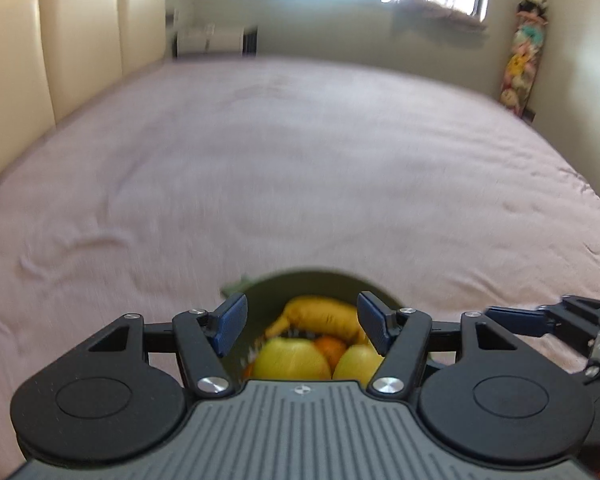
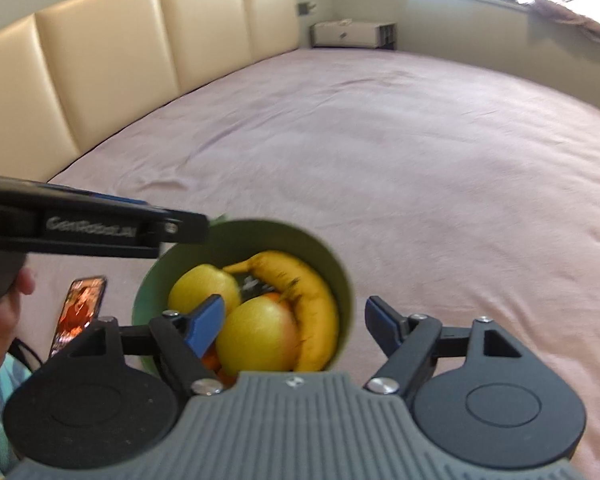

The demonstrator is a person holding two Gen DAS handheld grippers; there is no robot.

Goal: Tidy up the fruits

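From the left wrist, the left hand-held gripper (image 1: 302, 322) hangs spread and empty over the green bowl (image 1: 268, 292) holding a banana (image 1: 320, 312) and yellow apples (image 1: 290, 358). From the right wrist, the right hand-held gripper (image 2: 296, 322) is likewise spread above that bowl (image 2: 328, 256) on the bed (image 2: 420, 160), near its foot edge, a phone (image 2: 78, 308) lying just beside.

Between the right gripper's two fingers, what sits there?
The right wrist view shows the open right gripper framing the green bowl, which holds a banana and two yellow apples; nothing is gripped.
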